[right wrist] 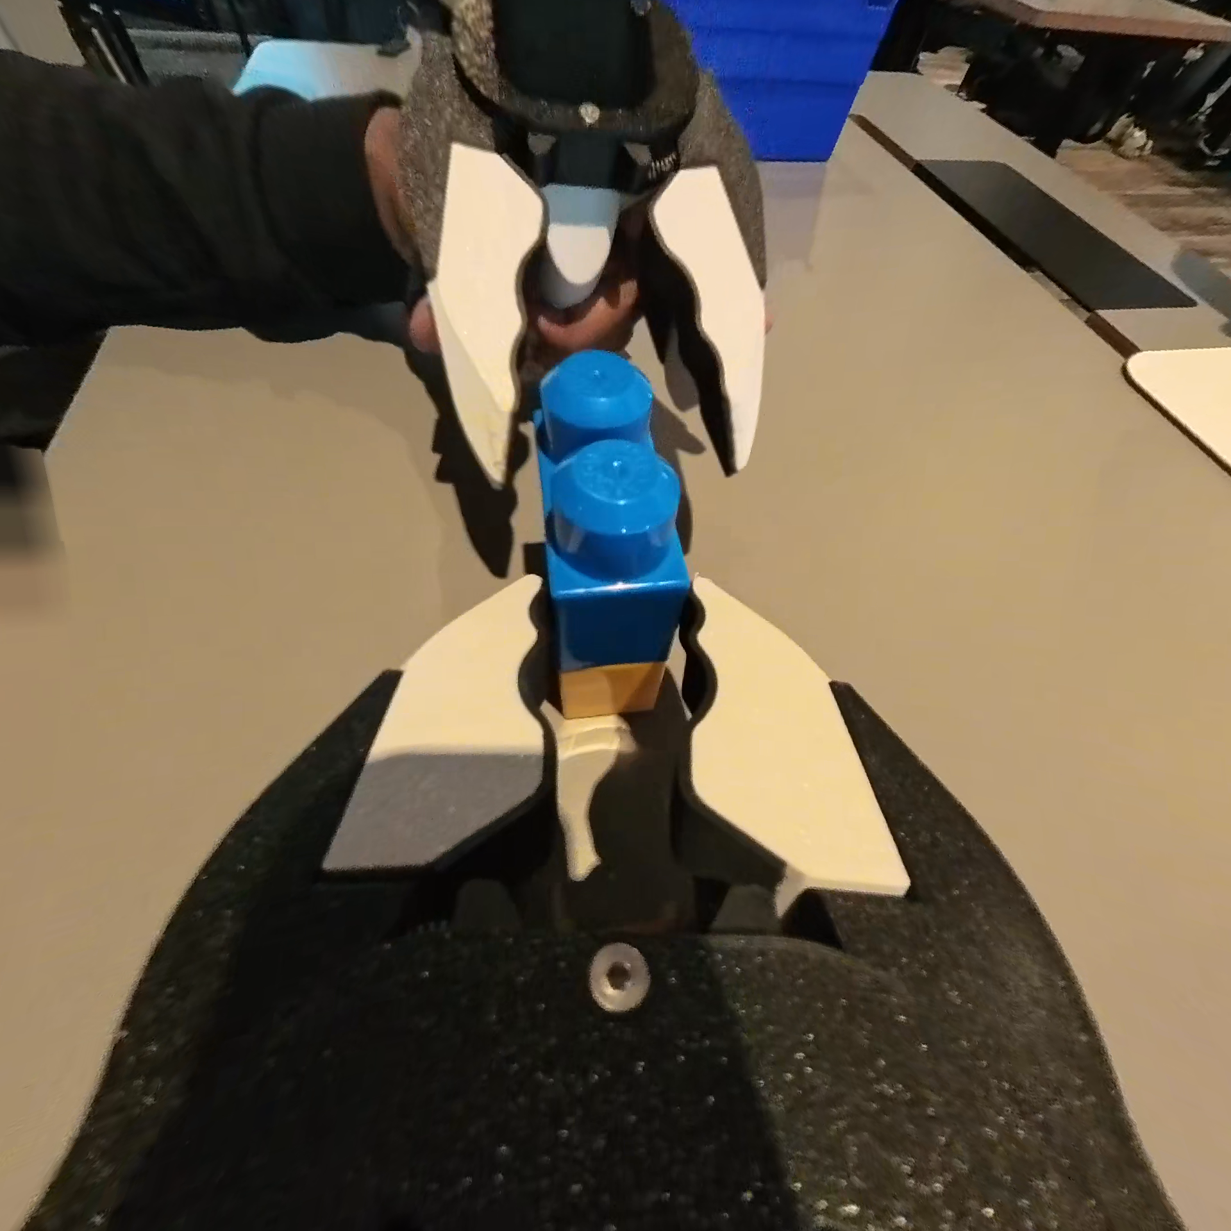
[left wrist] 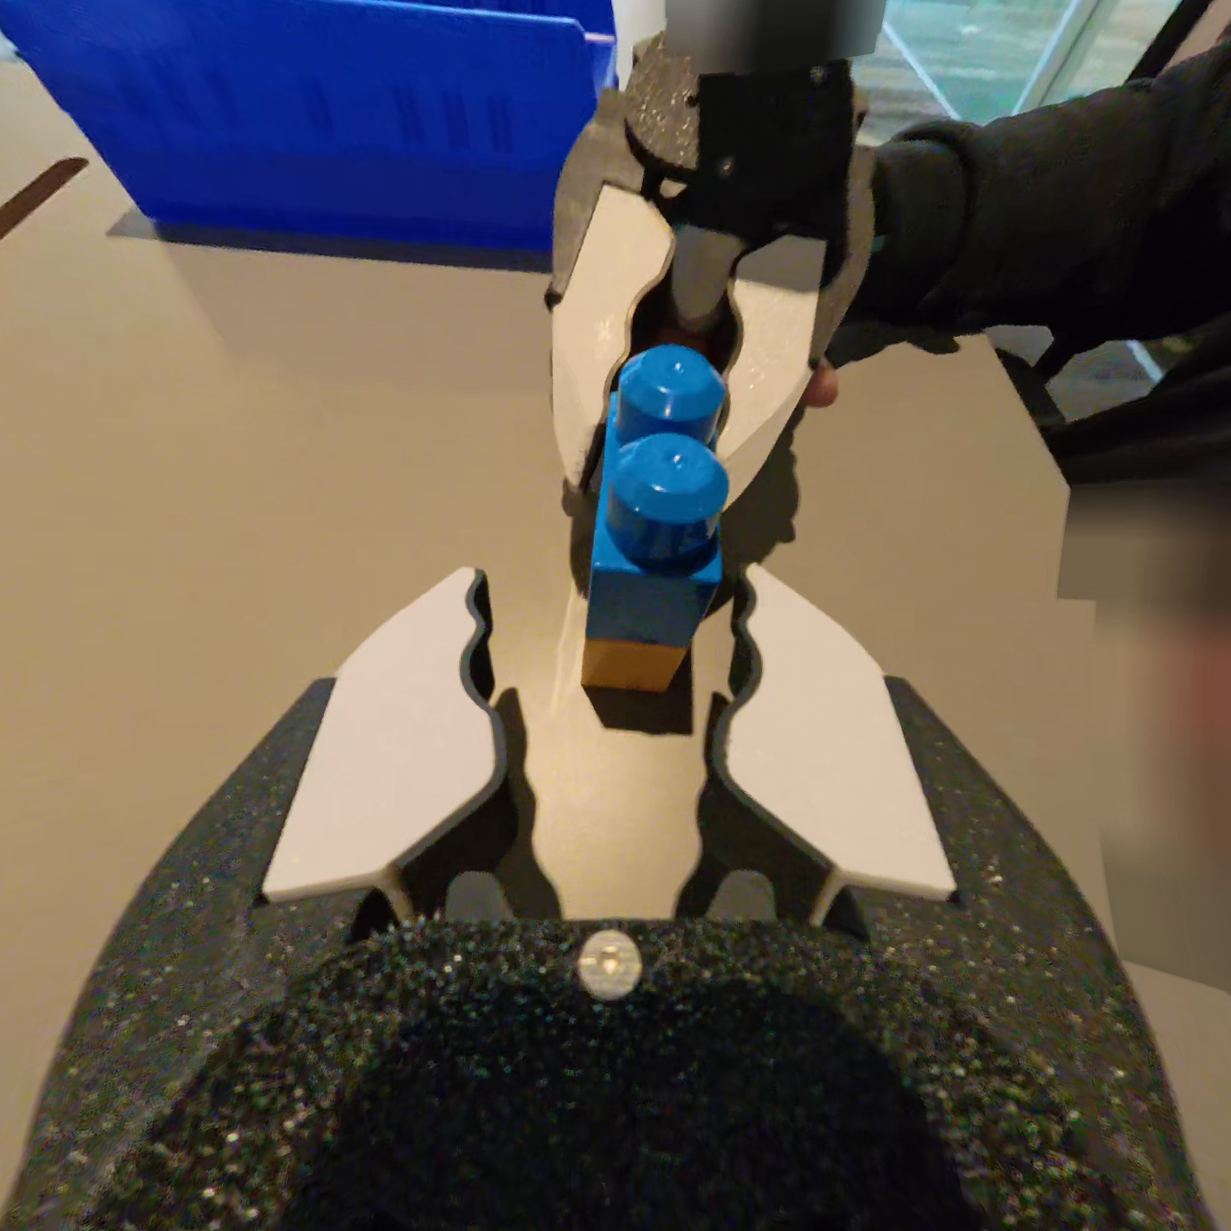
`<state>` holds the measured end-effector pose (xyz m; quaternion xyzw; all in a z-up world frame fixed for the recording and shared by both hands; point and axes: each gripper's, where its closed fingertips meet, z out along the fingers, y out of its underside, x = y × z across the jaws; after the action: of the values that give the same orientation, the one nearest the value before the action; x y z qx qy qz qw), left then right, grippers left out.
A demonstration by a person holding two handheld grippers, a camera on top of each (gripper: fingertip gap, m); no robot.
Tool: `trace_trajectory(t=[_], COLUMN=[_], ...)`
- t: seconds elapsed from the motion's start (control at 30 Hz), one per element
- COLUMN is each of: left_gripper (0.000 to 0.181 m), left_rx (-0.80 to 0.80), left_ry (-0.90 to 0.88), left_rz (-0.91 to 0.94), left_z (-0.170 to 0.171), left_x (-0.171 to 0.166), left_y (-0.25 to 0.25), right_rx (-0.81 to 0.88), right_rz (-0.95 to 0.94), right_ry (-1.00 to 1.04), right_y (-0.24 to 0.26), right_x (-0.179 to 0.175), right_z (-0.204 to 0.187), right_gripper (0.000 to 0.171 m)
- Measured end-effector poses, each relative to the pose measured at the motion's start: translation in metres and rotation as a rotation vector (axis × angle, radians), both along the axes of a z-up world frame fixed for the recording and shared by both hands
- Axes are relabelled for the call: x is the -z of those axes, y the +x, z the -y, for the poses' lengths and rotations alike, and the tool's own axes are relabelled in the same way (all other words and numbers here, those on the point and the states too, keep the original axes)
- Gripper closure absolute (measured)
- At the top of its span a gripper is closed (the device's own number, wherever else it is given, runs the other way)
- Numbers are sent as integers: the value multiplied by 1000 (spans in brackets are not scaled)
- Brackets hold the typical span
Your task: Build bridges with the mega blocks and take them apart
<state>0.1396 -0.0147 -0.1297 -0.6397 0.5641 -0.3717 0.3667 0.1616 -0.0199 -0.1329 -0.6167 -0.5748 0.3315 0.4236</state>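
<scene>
White fingers of your right gripper pinch the blue block. It sits on a yellow block on the table. Your left gripper waits wide, touching nothing. Pull crooked and both blocks could tip.

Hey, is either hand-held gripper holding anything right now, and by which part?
The right hand-held gripper clamps the blue block's lower sides, atop the yellow block. The left hand-held gripper is open, holding nothing.

No legible text, labels, brands, numbers or signs in either view.
</scene>
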Motion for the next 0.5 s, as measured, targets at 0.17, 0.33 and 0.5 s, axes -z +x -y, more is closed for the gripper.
trace_trajectory(t=[0.17,0.33,0.5], left_gripper=[137,145,145], left_rx=[41,11,-43], left_ry=[-6,22,-80], left_rz=[-17,3,241], left_z=[10,8,1], left_x=[8,6,-31], left_y=[12,15,12], right_rx=[-1,2,-11], right_rz=[2,9,6], right_ry=[-3,-18,-33], right_y=[0,0,0], right_x=[0,2,1], right_z=[0,-1,1], right_gripper=[134,132,99])
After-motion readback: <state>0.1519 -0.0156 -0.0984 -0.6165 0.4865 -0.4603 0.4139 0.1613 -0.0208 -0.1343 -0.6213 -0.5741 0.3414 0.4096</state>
